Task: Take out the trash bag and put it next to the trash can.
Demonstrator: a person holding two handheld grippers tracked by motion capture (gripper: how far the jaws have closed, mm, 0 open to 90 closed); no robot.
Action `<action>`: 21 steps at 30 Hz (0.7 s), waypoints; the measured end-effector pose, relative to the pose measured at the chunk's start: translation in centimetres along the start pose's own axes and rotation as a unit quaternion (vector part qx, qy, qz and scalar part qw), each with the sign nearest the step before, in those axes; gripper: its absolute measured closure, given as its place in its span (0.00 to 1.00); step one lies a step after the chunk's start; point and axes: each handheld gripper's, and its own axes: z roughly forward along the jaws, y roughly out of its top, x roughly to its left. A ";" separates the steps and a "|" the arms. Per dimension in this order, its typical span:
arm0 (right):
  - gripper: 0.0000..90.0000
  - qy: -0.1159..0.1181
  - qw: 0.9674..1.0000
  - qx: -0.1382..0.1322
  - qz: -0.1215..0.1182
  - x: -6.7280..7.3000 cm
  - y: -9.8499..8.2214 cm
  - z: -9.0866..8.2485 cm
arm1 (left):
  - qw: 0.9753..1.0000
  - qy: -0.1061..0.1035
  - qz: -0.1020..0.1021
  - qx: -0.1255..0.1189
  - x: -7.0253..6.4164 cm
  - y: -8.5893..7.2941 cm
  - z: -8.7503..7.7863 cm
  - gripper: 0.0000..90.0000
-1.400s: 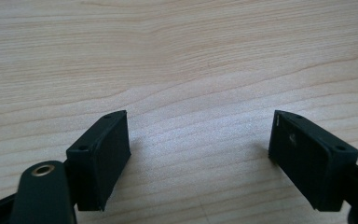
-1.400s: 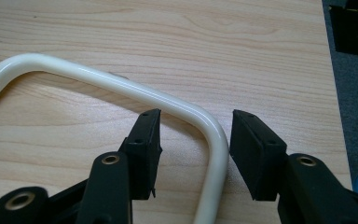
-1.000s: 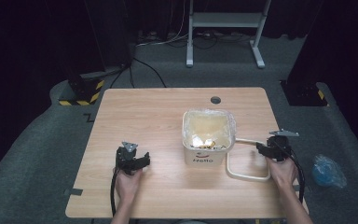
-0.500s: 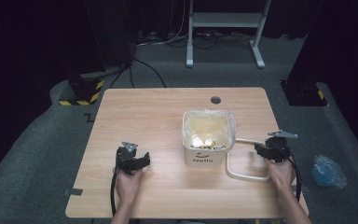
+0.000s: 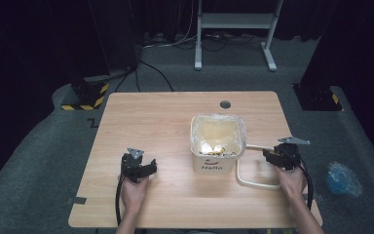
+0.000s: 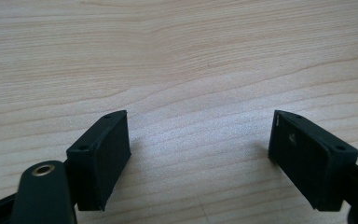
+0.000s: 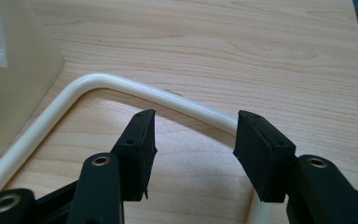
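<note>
A cream bin [image 5: 217, 146] lined with a clear plastic bag and marked "Hello" stands right of the table's middle, with some yellowish scraps inside. Its cream loop handle [image 5: 251, 182] lies flat on the table to its right. My right gripper [image 5: 274, 157] is open at the far side of that loop. In the right gripper view the handle [image 7: 121, 87] runs just past the tips of my right gripper [image 7: 193, 135], and the bin wall [image 7: 14, 70] is at the left. My left gripper [image 5: 142, 168] rests open on bare wood near the front left; my left gripper [image 6: 198, 149] holds nothing.
The wooden table [image 5: 165, 122] has a round cable hole [image 5: 225, 104] at the back. A blue plastic bag [image 5: 343, 178] lies on the floor to the right. A black and yellow striped block [image 5: 85, 93] and a white stand [image 5: 233, 29] sit beyond the table.
My right gripper has edged slightly left toward the bin's handle. The left gripper and the bin have not moved.
</note>
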 end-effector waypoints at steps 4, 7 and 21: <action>0.52 0.005 1.000 0.000 -0.003 0.4 0.1 0.0 | 1.000 0.000 0.000 0.000 0.0 0.0 0.0 0.23; 0.51 0.009 1.000 -0.003 -0.006 0.7 0.1 -0.1 | 1.000 0.001 0.000 0.000 0.0 0.0 0.0 0.23; 0.47 0.024 1.000 -0.006 -0.011 1.9 0.5 -0.1 | 1.000 0.001 -0.001 0.001 0.0 0.0 0.0 0.23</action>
